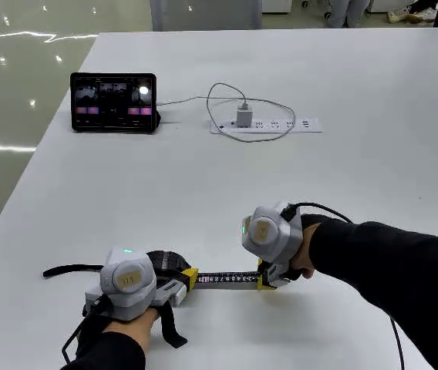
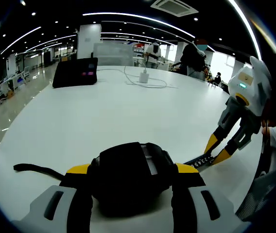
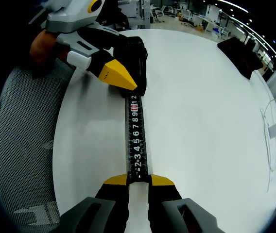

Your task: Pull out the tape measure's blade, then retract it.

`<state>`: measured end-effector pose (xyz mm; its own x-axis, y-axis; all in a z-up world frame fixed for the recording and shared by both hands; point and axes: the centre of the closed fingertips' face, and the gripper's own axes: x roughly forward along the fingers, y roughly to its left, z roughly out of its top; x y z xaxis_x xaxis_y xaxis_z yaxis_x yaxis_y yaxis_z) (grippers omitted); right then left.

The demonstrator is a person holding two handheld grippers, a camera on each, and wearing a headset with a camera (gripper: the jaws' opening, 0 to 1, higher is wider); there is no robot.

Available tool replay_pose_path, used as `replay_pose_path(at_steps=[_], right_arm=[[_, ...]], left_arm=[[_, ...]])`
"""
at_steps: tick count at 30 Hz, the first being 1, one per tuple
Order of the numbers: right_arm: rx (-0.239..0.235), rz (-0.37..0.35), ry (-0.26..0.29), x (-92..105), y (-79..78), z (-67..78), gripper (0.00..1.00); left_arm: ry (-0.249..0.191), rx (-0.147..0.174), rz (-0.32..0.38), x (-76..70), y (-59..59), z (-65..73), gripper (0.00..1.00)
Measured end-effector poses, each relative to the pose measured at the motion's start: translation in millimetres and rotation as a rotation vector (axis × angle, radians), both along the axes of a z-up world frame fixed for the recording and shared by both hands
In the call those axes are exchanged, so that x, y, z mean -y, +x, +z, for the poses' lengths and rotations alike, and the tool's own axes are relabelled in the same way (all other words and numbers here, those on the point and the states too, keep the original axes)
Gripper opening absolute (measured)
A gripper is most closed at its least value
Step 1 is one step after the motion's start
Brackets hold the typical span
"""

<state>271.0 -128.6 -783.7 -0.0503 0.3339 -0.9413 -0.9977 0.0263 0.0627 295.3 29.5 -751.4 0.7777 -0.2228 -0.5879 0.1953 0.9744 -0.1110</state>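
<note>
Black case (image 2: 128, 174) fills left jaws — right pinch blade (image 3: 135, 141).

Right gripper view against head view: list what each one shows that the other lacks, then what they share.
Right gripper view adds: readable numerals on the blade, and a mesh chair at its left. Head view adds: the black strap trailing left, and the tablet's lit screen. Shared: left claw shut on the case, right claw shut on the blade's end, and the looped cable beyond.
</note>
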Motion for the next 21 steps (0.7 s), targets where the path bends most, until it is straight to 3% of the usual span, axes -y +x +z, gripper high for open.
replay_pose_path(at_steps=[21], right_arm=[[0.004,-0.001,0.041,-11.8,-0.3,1.2,0.11]], left_arm=[[0.000,-0.002,-0.003,-0.2,-0.4,0.0,0.61]])
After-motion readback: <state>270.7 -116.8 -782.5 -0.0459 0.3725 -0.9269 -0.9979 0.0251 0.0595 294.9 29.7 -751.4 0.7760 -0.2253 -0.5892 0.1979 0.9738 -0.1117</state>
